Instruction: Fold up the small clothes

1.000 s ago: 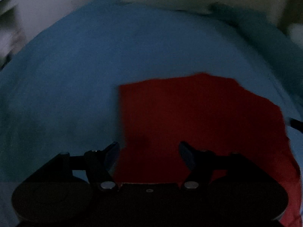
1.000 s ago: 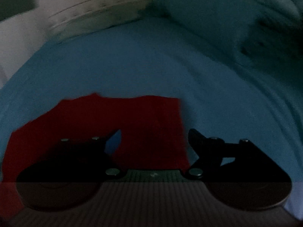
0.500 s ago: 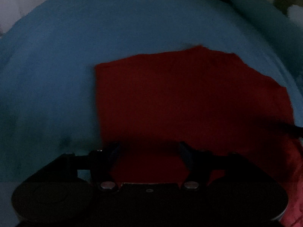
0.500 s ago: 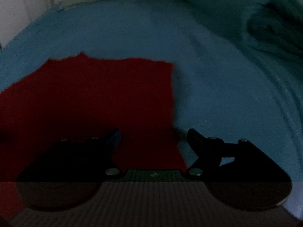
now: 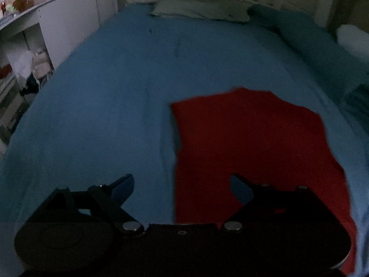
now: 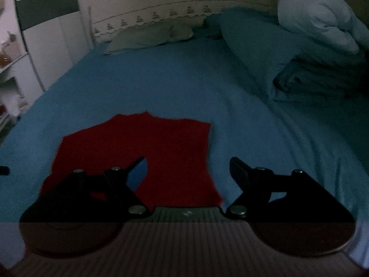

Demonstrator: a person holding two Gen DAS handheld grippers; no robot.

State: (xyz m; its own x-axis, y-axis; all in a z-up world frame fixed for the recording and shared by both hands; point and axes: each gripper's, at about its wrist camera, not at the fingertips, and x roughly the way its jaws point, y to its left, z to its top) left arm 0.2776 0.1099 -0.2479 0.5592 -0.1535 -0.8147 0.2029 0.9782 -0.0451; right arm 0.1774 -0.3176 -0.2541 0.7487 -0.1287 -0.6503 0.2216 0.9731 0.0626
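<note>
blue bed (image 5: 115, 92), red garment (image 5: 249, 143), pillow (image 5: 200, 9)

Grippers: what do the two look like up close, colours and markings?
Both are black, with two angled fingers on linkage arms and a silver round bolt at each pivot. The left gripper has a plain dark base; the right gripper has a ribbed base with a small pale mark.

The right gripper (image 6: 188, 170) hangs over the bed (image 6: 161, 80) with its fingers (image 6: 238, 167) spread wide and holding nothing. A red garment (image 6: 161, 152) lies flat between and beyond them, reaching past the left finger. Pillows (image 6: 147, 37) lie far ahead, a bundled blanket (image 6: 322, 27) ahead to the right.
</note>
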